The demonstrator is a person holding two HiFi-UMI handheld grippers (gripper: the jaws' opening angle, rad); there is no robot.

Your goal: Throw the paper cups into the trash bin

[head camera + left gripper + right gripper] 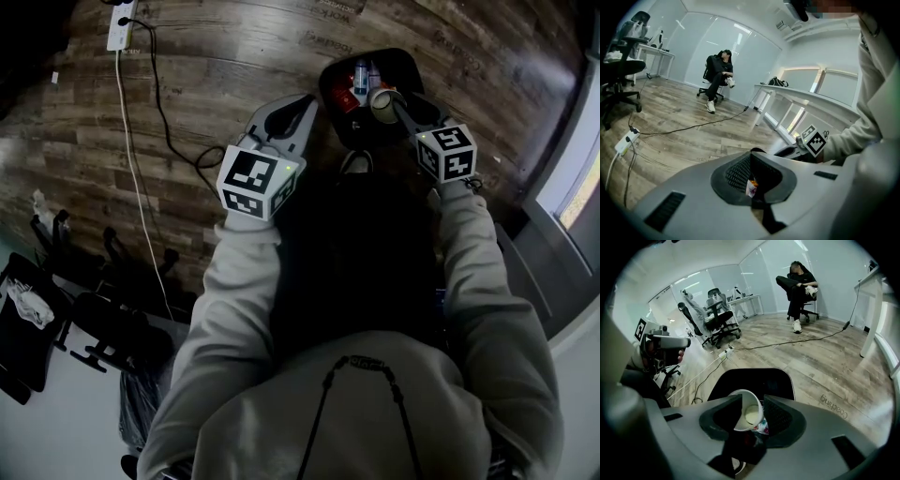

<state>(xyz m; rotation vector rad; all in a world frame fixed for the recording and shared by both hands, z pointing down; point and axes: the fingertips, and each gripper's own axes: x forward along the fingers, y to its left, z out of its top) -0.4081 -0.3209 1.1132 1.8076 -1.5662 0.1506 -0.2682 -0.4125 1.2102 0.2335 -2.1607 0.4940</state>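
Wood-plank floor; trash bin (326, 94) at 1 o'clock already holds rubbish. Right gripper (386, 103) sits over it, jaws slightly apart, paper cup (747, 411) loose between them. Left gripper (305, 103) is closed with no cup, so the drop looks nearly done.

Trash bin (410, 67) mouth open above, litter (354, 86) inside, cable (162, 103) on floor left

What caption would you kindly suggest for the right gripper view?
Paper cup between the right gripper's open fingers over the trash bin.
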